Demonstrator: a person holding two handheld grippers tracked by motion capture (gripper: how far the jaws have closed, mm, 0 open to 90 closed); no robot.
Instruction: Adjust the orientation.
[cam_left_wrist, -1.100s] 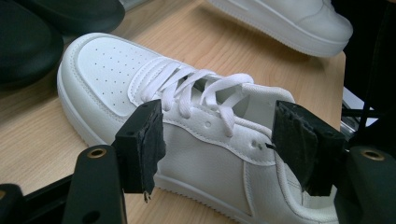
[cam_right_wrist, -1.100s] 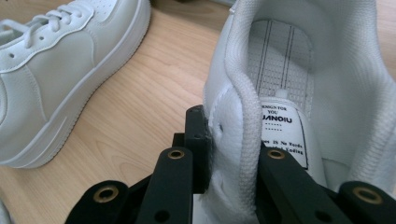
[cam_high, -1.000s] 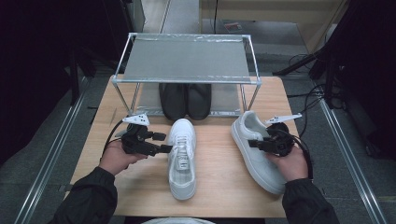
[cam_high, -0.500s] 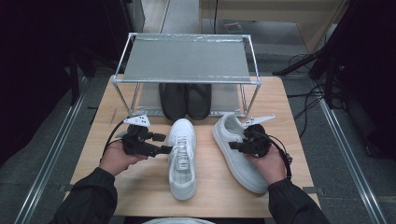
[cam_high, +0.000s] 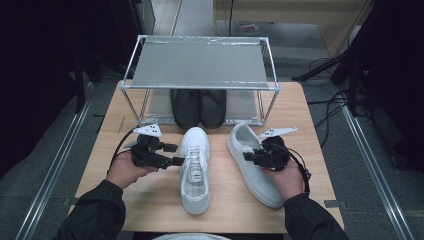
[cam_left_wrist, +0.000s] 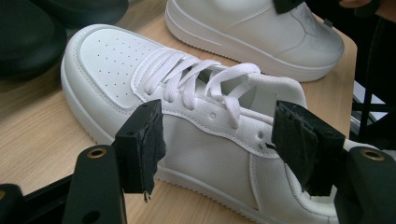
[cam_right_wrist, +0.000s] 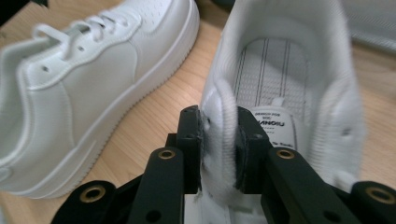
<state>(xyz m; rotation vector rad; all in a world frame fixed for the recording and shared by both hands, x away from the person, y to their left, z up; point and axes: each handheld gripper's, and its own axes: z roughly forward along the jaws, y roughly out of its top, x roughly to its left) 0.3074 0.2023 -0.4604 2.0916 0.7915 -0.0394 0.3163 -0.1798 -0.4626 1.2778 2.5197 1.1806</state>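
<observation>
Two white sneakers sit on our table (cam_high: 150, 200). Our right gripper (cam_high: 248, 156), jaws easing slightly yet pinching the right sneaker (cam_high: 252, 165) collar, has dragged it beside the left sneaker (cam_high: 195, 170); our left gripper (cam_high: 178, 154) gapes, ready to pair them.

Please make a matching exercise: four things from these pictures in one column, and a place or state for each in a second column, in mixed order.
Things:
1. White lace-up leather sneaker
2. White leather sneaker without laces
3. Pair of black shoes
4. Left tool

Places or states:
A. Under the grey metal rack
B. Collar pinched by the right tool
C. Open, jaws on either side of a sneaker's side, not pressing
D. Middle of the wooden table, laces tied, not held

Pairs: 1-D, 2-B, 3-A, 4-C
</observation>
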